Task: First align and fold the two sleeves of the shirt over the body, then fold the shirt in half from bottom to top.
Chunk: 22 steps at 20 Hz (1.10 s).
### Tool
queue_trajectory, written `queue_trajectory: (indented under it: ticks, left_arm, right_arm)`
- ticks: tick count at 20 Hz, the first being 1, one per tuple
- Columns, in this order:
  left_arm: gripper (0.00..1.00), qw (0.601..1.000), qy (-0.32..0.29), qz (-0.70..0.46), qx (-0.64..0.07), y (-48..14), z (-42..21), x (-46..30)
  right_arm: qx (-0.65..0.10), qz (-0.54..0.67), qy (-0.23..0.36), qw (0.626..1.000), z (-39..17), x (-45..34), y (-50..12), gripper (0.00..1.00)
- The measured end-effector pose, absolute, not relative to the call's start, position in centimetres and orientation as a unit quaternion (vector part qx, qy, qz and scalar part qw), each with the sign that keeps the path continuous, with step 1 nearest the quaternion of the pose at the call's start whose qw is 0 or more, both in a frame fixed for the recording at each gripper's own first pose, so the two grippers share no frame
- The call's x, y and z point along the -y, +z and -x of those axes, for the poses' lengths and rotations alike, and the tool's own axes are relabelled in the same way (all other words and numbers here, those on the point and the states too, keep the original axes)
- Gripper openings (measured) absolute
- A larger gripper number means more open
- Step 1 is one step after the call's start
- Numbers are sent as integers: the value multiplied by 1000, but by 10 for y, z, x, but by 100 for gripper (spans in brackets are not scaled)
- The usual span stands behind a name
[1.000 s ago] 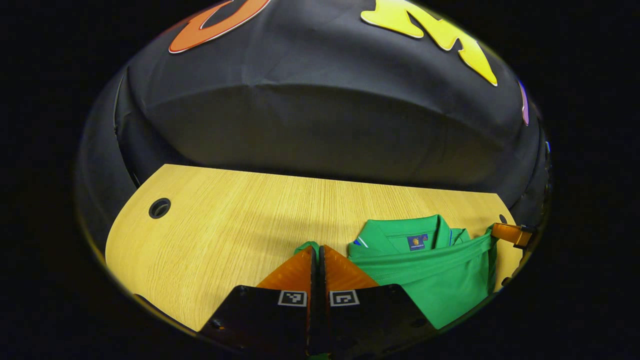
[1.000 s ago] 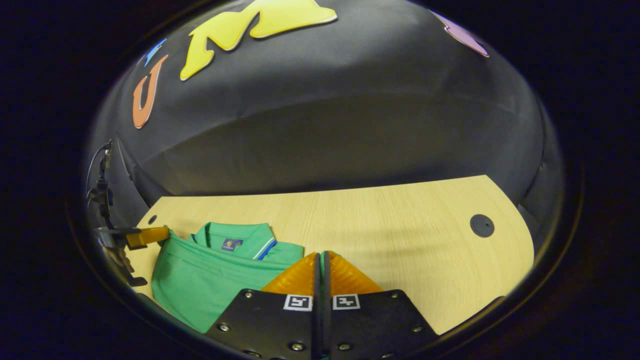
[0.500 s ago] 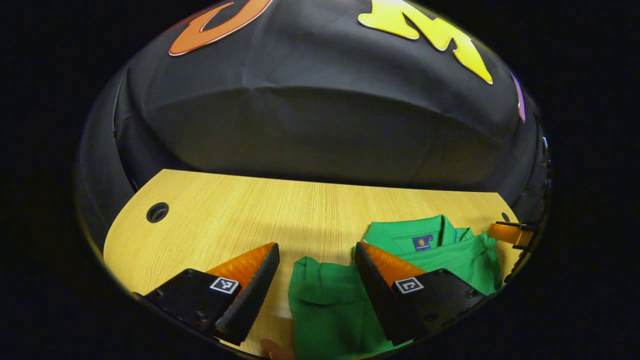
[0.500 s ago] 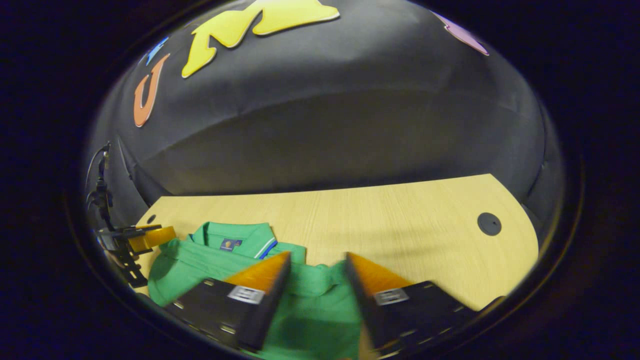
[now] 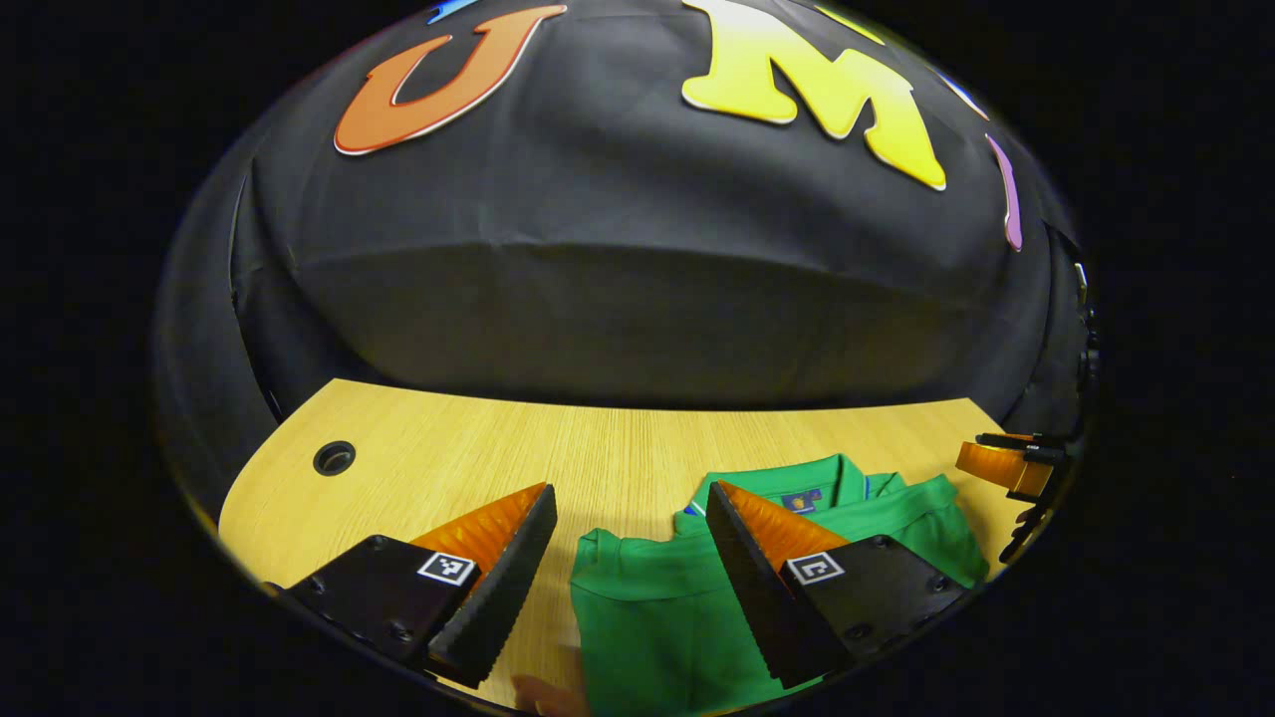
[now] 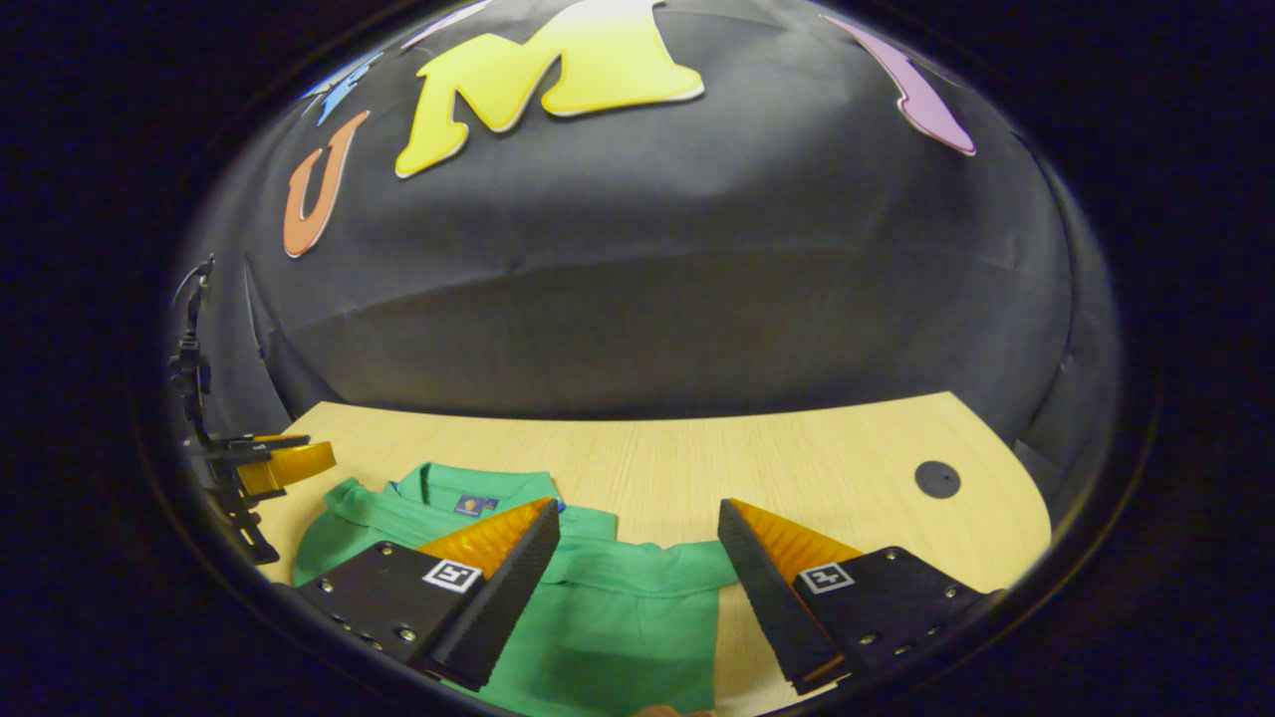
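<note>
While the folded green polo shirt (image 5: 657, 617) lies on the pale wooden worktop (image 5: 598, 458), both grippers' jaws stand wide apart, empty: left gripper (image 5: 630, 518), right gripper (image 6: 637, 530).

Both views are dim overall, with light falling from above onto the wooden table (image 5: 598, 448), which is the brightest surface and shows no glare. The booth wall behind stays dark and sinks into shadow low down, where it meets the table. A soft shadow lies across the table just ahead of the green shirt (image 6: 618, 617). The fisheye lens bends the table's far edge into a curve and squeezes things near the rim. Focus is mostly sharp; the very bottom edge of each view is smeared and blurred.
</note>
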<state>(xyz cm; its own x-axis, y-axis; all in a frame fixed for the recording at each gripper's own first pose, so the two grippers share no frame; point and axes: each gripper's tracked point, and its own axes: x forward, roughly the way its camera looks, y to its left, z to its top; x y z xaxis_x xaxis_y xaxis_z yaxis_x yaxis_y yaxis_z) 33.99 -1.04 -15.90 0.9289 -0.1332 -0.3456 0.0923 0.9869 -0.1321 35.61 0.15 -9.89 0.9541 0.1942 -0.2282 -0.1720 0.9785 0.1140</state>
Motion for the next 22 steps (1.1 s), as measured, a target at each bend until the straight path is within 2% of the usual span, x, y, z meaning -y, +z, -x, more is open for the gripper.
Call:
queue_trajectory:
  ticks: [5,13,22]
  left_arm:
    - [97,991,-65,32,-112,-95,-303,13]
    - [96,997,-68,13,-32,-9,-210,13]
    - [96,999,-46,11,17,37,-101,8]
  right_arm:
    - [-66,-37,88,993,-314,-2,-55,99]
    - [4,-20,82,996,-208,4,9,99]
    - [41,-11,88,995,-86,0,38,99]
